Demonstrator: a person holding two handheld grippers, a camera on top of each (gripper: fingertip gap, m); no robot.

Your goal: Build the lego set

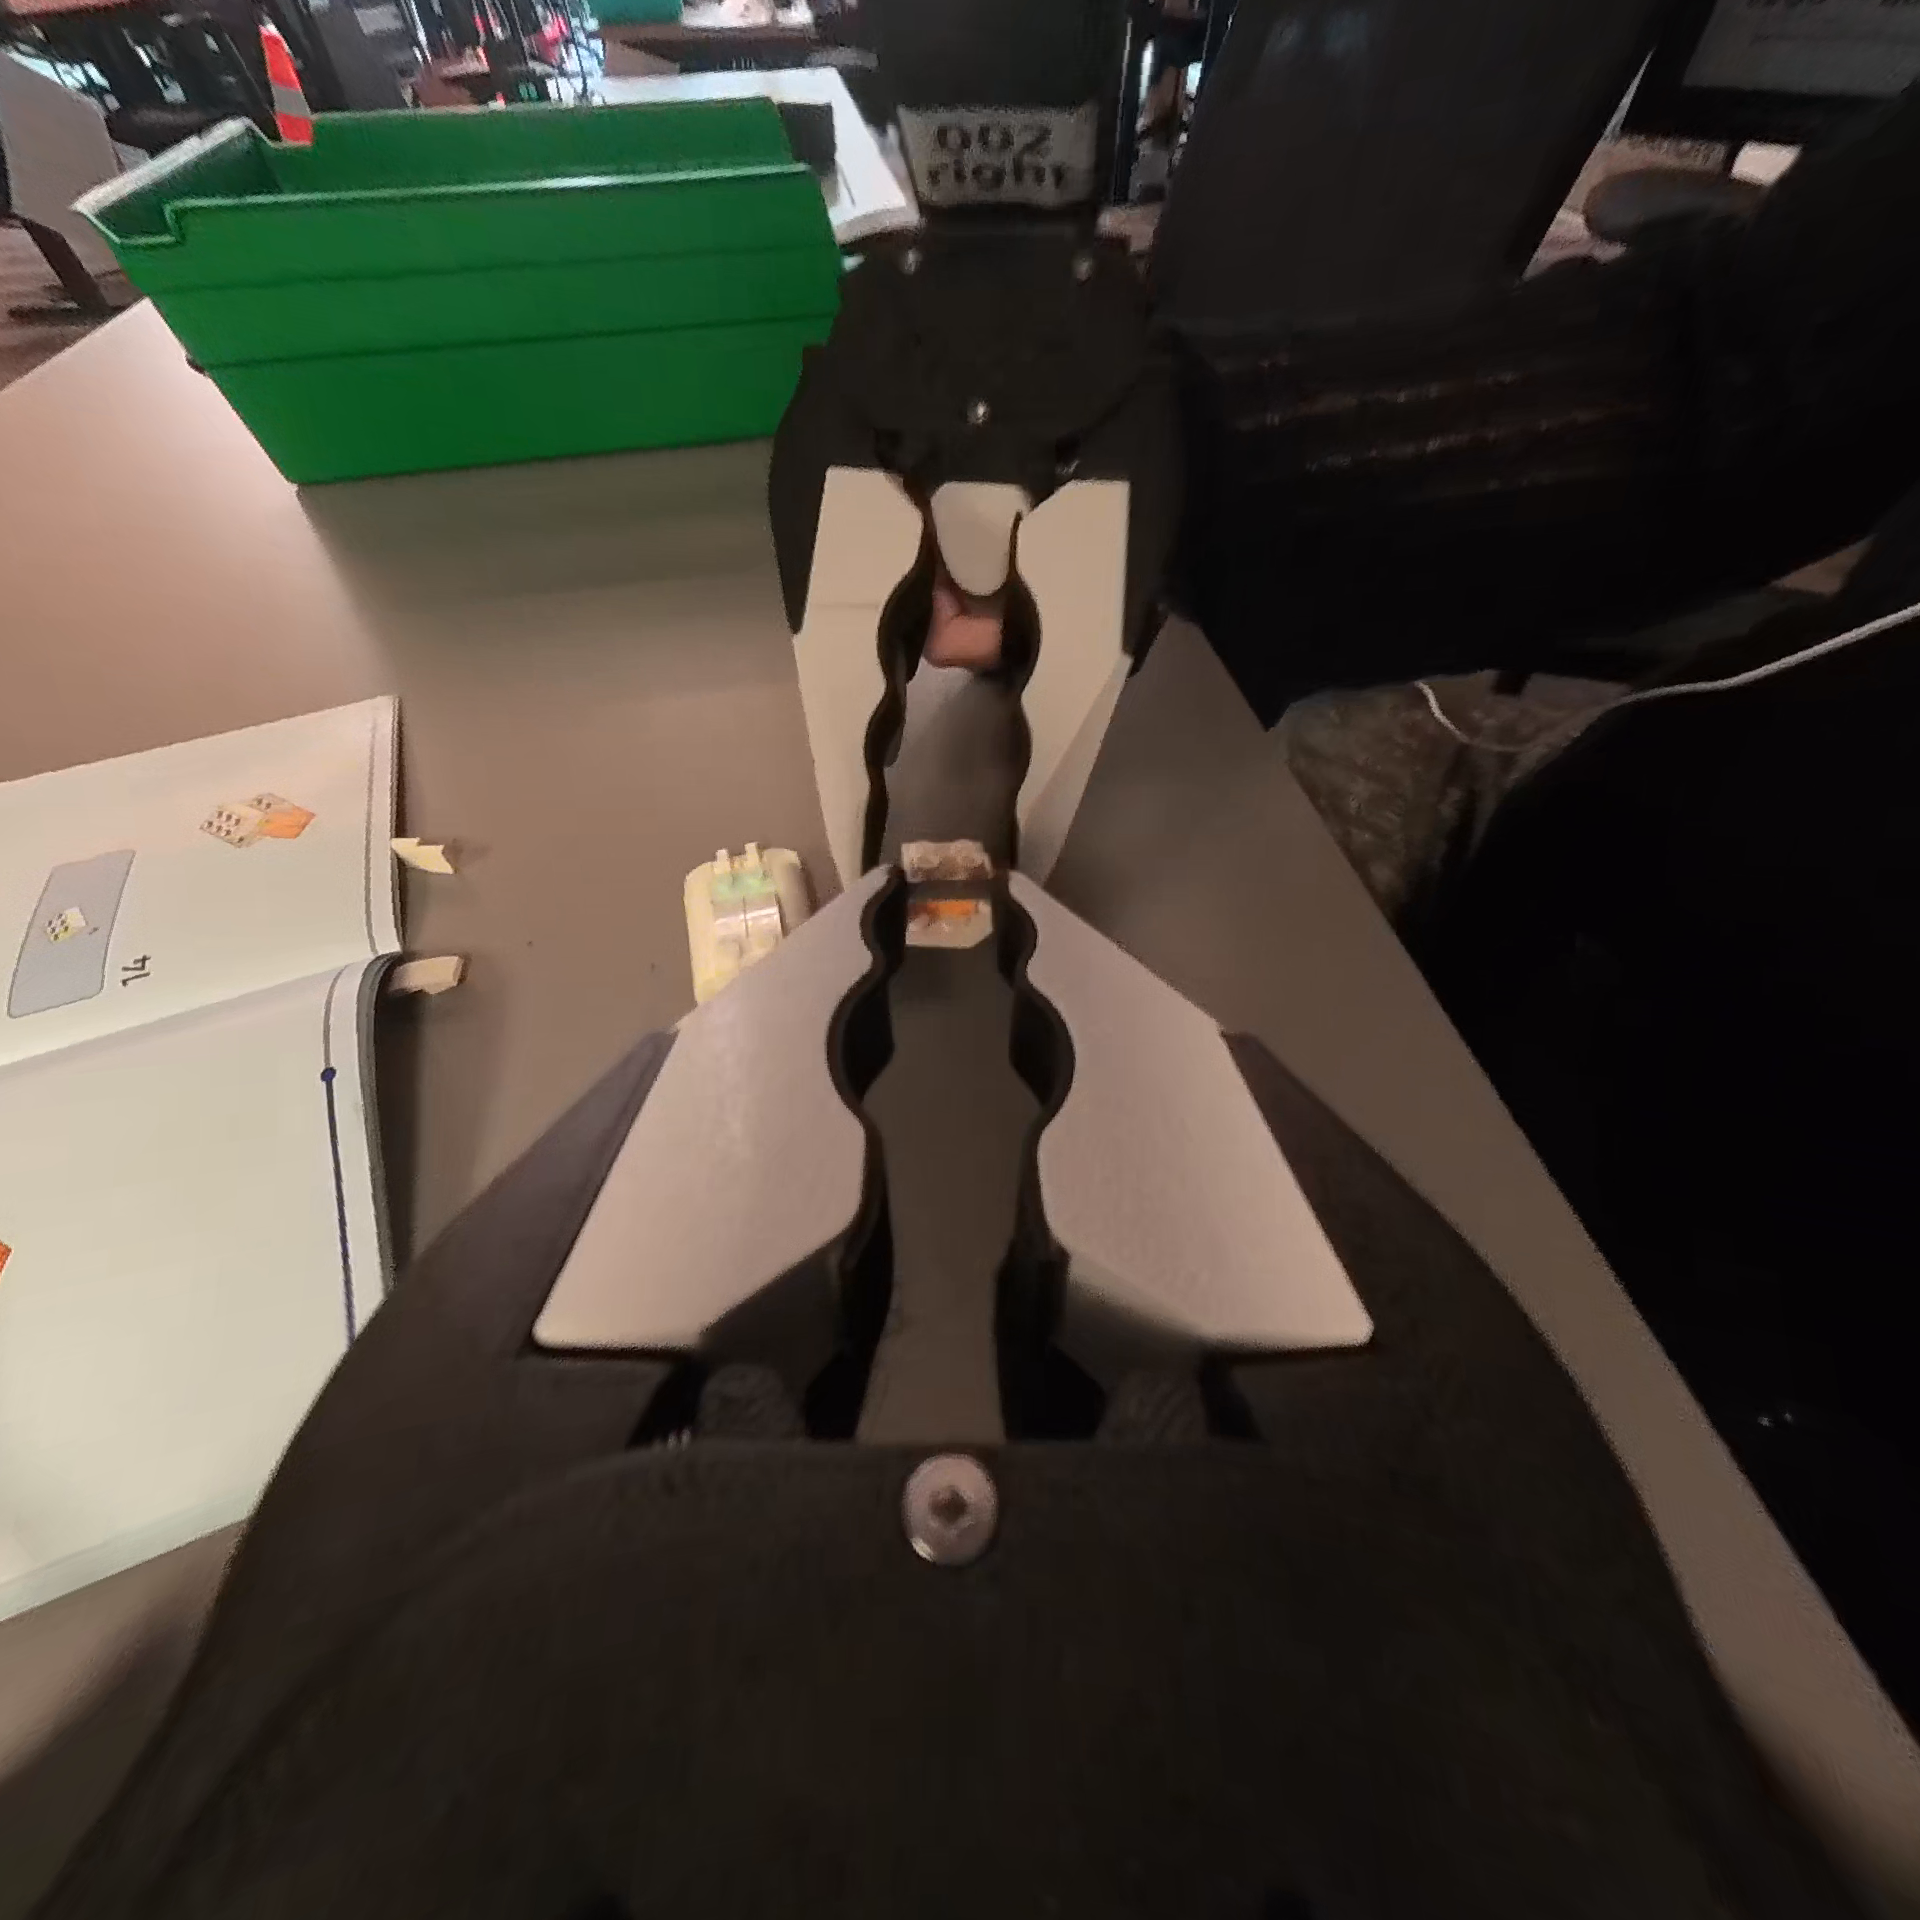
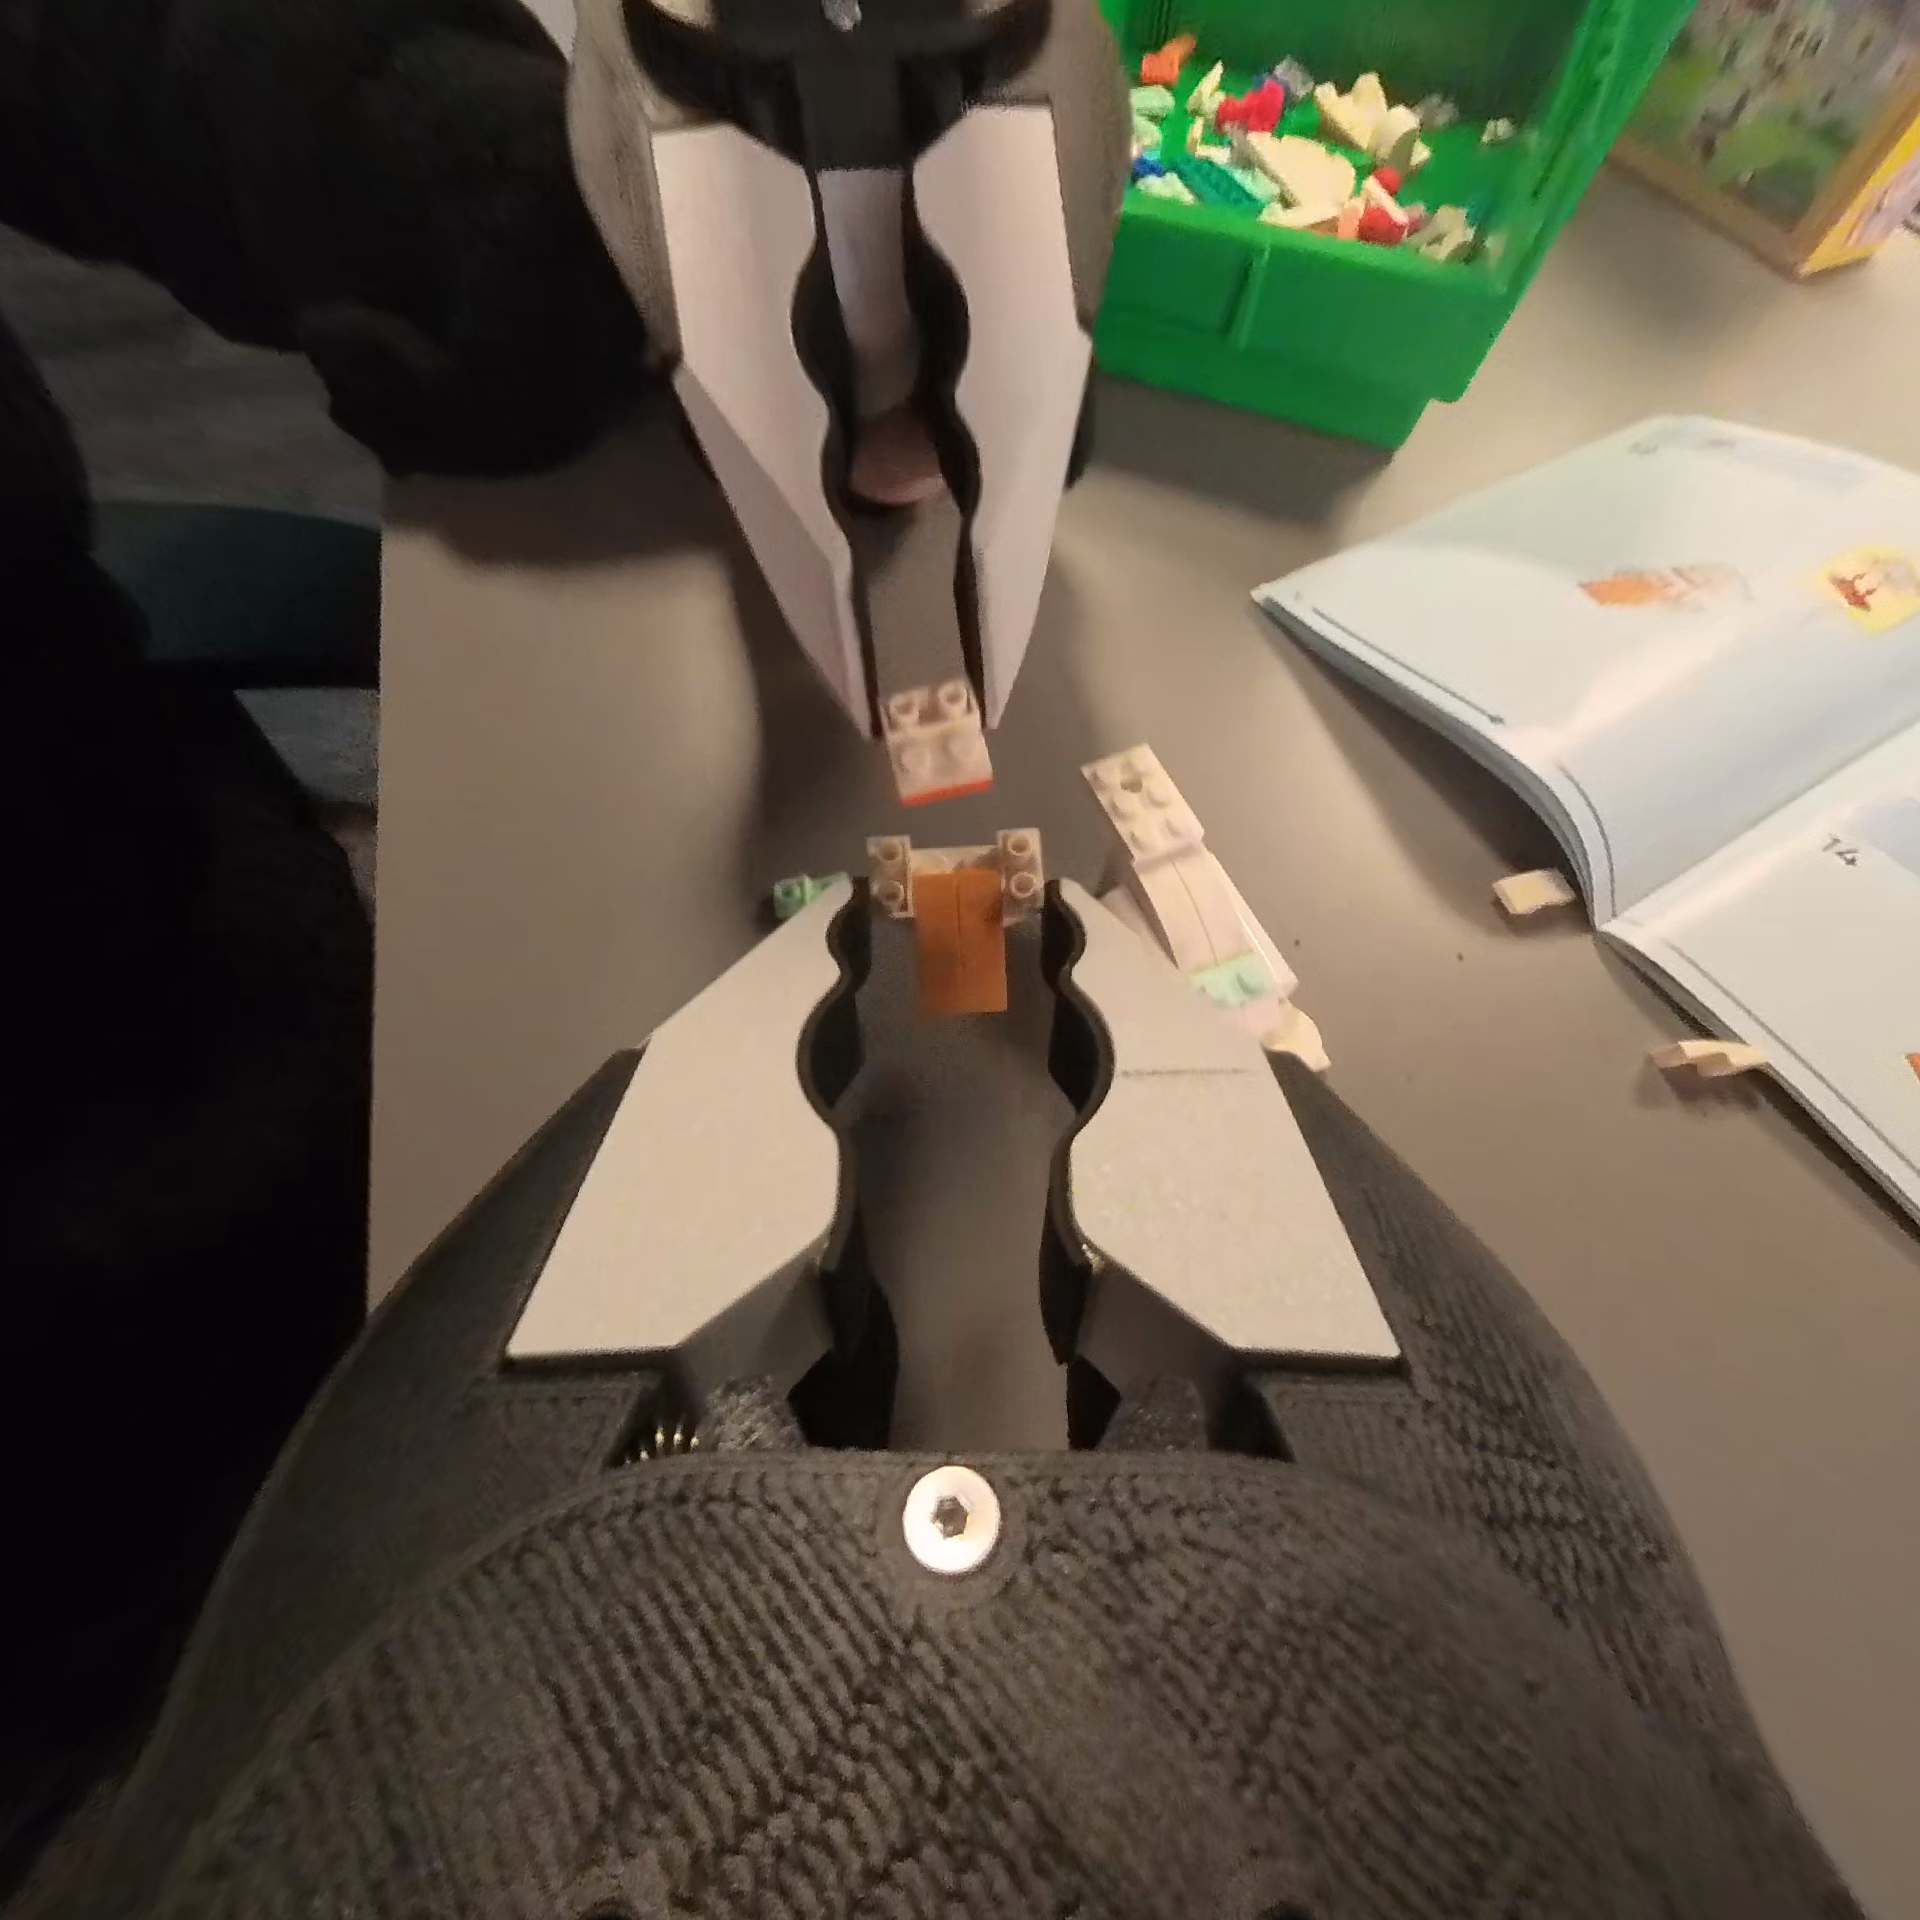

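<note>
Left gripper [image 2: 928, 727]: upper centre of the right wrist view, jaws nearly closed on a small white-and-orange block [image 2: 937, 756] at the tips.
Right gripper [image 2: 956, 899]: lower centre of that view, jaws narrowly parted and gripping an orange-and-tan sub-assembly [image 2: 958, 914].
Meeting point: centre frame, the two pieces face each other with a slight gap, not yet joined.
Done so far: a white sub-assembly [image 2: 1184, 883] lies finished on the table [image 2: 582, 727], just right of the grippers; a mint piece [image 2: 795, 896] lies to their left.
Manual [image 2: 1662, 707]: open at right, with two tan pieces [image 2: 1532, 891] by its edge.
Left to do: judging by the green bin [image 2: 1299, 301], upper right and full of loose bricks, most of the build remains.
</note>
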